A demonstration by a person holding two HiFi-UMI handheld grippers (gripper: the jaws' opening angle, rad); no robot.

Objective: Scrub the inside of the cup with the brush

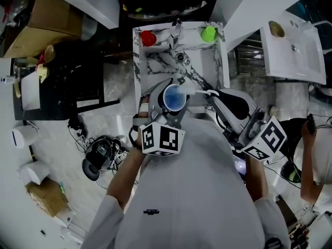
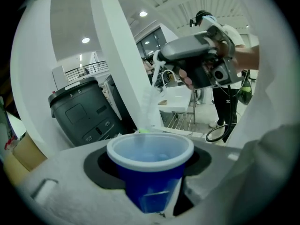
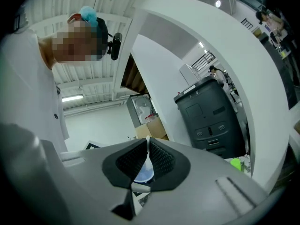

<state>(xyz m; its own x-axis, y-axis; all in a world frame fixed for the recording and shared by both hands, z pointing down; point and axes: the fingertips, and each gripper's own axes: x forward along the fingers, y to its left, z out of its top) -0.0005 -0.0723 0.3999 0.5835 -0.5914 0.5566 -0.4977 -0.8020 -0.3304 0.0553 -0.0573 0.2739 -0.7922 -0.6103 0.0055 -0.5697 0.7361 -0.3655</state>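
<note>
The left gripper [image 1: 171,108] was clamped on the upright blue cup [image 2: 150,177], while the right gripper [image 3: 147,165], its 2 jaws pinched on the thin white brush [image 2: 150,102], lay just right, the brush slanting down-left toward the cup's rim.

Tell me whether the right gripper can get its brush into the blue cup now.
Likely yes: the right gripper holds the brush angled down at the open mouth of the blue cup, with nothing between them.

An upright blue cup [image 2: 150,172], white inside, with a slim white brush [image 2: 149,104] slanting to its rim.
</note>
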